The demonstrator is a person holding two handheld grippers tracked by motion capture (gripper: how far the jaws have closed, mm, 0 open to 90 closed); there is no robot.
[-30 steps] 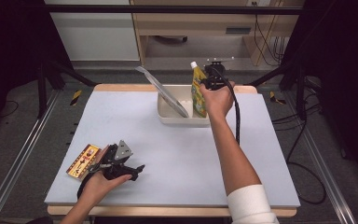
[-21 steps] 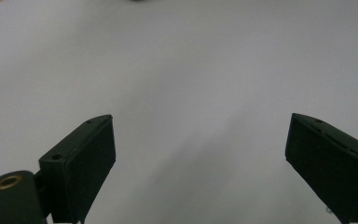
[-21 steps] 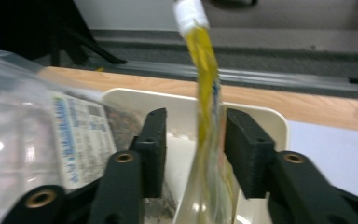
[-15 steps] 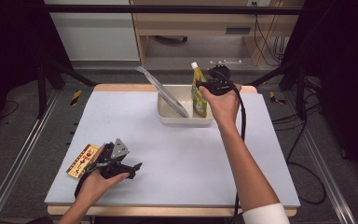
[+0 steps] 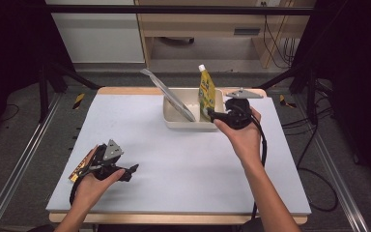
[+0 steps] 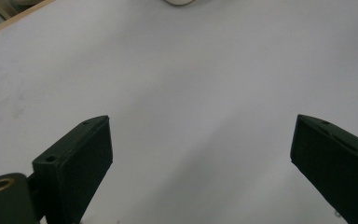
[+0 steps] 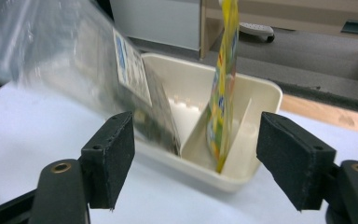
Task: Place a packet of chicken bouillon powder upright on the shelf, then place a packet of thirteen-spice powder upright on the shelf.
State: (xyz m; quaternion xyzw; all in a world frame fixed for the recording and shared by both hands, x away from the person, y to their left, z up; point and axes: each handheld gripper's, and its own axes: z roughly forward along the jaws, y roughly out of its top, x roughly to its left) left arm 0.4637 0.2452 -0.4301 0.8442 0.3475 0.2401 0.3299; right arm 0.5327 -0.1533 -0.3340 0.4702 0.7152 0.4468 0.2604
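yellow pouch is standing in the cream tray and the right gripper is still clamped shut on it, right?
Not quite. The yellow pouch does stand in the cream tray, in a compartment beside a divider, but the right gripper is not clamped on it. The right gripper view shows its fingers spread wide apart, short of the tray, with the pouch standing free beyond them.

Right gripper released yellow pouch, drew back, jaws apart.

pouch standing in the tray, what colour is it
Yellow pouch with a white cap, best in the high view.
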